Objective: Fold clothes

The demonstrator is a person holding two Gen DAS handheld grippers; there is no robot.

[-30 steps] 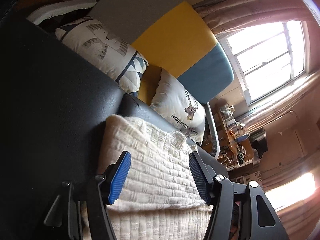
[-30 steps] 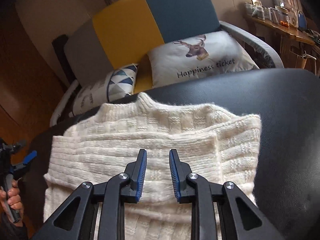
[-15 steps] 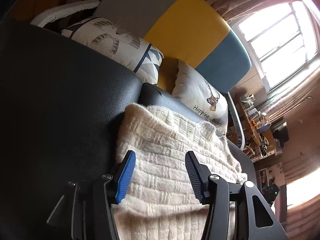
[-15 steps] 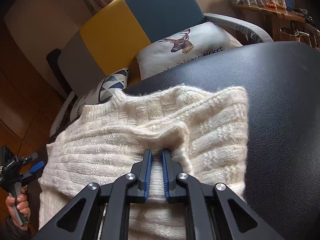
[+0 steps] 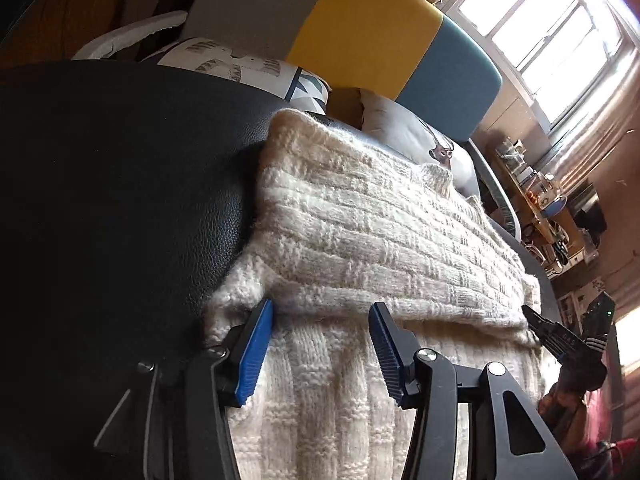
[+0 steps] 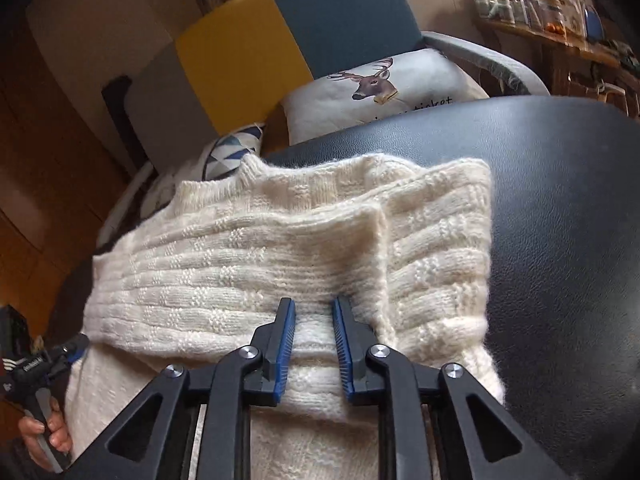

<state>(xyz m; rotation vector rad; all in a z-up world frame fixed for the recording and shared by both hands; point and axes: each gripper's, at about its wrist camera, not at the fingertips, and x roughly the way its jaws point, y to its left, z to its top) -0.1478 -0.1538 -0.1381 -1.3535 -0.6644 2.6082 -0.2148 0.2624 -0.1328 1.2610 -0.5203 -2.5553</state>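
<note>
Right wrist view: cream knit sweater lies on the black leather surface, sleeves doubled across its body; the right gripper, pinched on a fold half a second back, now stands slightly parted at that fold's edge, so the fold looks released and laid. Left wrist view: left gripper spread wide at the folded edge, gripping nothing; only here the window shows, while the deer cushion reads clearly only from the right.

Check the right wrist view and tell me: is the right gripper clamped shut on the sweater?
No: the right gripper is open, a clear gap between its blue pads over the cream sweater.
</note>
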